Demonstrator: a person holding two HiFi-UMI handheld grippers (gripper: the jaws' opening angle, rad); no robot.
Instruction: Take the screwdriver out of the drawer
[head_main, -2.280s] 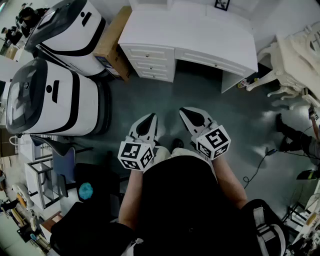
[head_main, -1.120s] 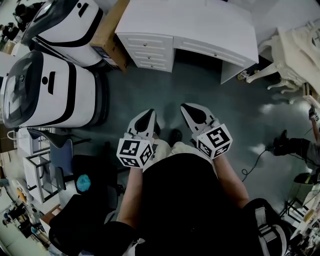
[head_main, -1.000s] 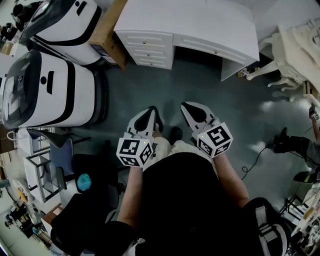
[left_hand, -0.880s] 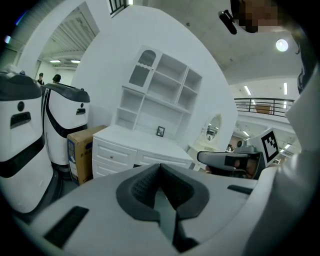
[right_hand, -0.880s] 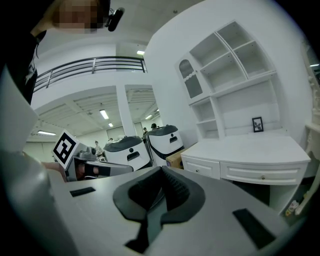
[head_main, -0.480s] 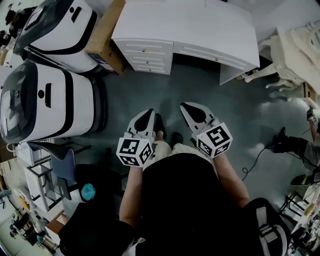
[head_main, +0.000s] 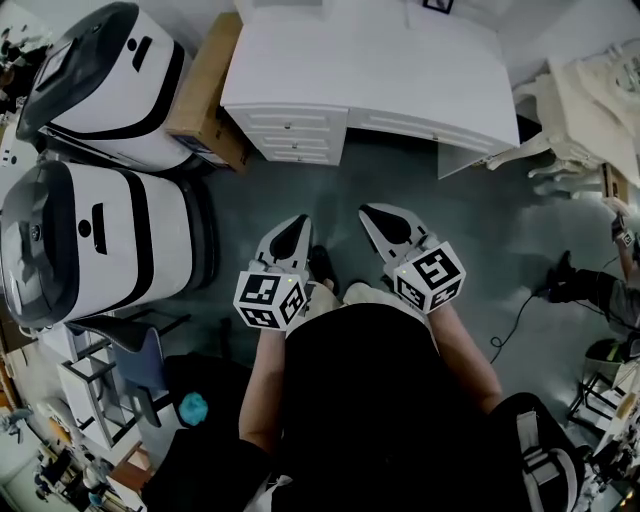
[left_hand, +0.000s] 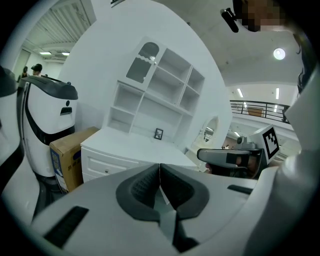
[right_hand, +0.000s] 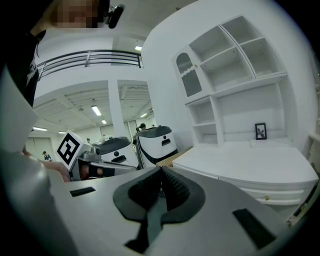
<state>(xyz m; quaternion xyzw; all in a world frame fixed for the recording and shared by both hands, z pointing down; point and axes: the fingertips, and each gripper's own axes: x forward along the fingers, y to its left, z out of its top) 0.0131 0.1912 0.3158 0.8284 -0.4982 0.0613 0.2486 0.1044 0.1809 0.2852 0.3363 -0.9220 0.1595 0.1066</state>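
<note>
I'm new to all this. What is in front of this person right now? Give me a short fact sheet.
place: person standing on a grey floor, facing a white desk
left gripper: jaws shut, nothing held
right gripper: jaws shut, nothing held
drawers: all closed
screwdriver: not visible
beside the desk: cardboard box, then two white-and-black machines
on the desk: small picture frame
</note>
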